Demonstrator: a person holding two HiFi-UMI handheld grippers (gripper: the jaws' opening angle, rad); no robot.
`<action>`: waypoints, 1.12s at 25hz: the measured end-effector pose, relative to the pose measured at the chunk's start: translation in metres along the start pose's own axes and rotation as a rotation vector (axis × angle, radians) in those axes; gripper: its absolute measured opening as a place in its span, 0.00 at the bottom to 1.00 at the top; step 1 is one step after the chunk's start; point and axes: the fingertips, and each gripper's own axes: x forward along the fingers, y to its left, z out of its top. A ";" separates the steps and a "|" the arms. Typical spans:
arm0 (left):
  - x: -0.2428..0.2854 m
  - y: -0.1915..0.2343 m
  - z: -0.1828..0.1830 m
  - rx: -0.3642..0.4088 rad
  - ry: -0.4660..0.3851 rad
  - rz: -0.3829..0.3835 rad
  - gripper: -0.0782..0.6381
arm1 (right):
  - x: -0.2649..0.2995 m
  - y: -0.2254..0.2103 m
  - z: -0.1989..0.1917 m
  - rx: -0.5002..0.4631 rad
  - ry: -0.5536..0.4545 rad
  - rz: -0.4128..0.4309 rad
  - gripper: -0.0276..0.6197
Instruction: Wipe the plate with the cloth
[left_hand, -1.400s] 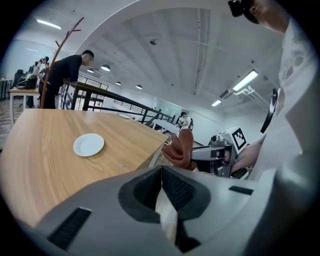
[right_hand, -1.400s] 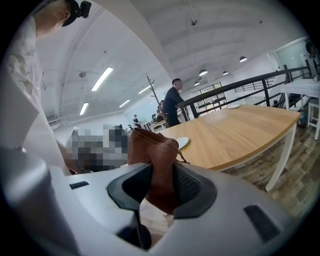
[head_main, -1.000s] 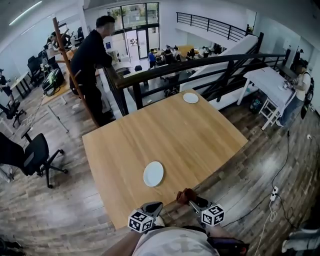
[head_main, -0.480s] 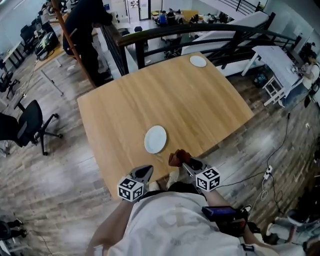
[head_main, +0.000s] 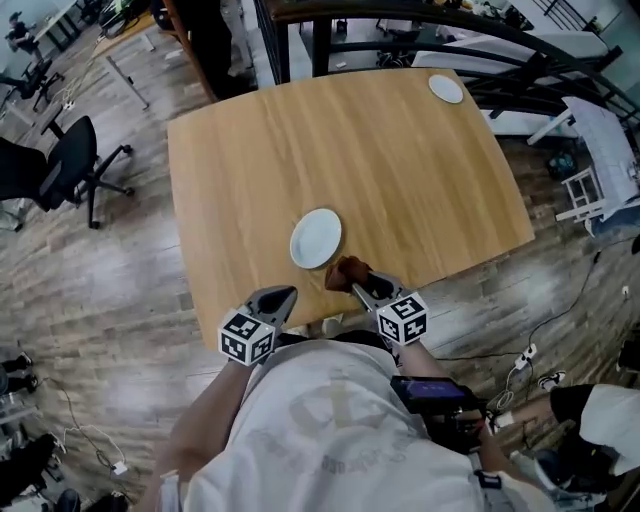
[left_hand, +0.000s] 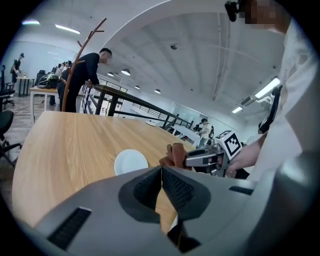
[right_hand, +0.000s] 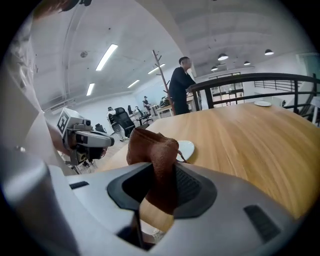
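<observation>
A small white plate (head_main: 316, 238) lies on the wooden table (head_main: 400, 160) near its front edge; it also shows as plate (left_hand: 130, 162) and plate (right_hand: 184, 148). My right gripper (head_main: 354, 279) is shut on a brown cloth (head_main: 345, 272), held just right of the plate over the table's front edge. The cloth (right_hand: 155, 165) bunches up between the jaws. My left gripper (head_main: 281, 298) hovers at the table's front edge below the plate, jaws shut on nothing (left_hand: 161, 175).
A second white plate (head_main: 446, 88) sits at the table's far right corner. A black railing (head_main: 400, 20) runs behind the table. An office chair (head_main: 60, 170) stands left on the wood floor. A person stands beyond the far left corner.
The view has tilted further down and the table slid up in frame. Both grippers came forward to the table's front edge; the cloth now sits close beside the plate.
</observation>
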 end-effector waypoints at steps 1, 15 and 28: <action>0.000 0.002 0.001 -0.009 -0.005 0.015 0.13 | 0.007 0.000 0.000 -0.017 0.016 0.021 0.24; -0.006 0.034 0.002 -0.114 -0.042 0.151 0.13 | 0.074 -0.003 0.009 -0.197 0.182 0.155 0.24; -0.011 0.046 -0.011 -0.152 -0.008 0.120 0.13 | 0.119 -0.027 0.010 -0.442 0.360 0.095 0.24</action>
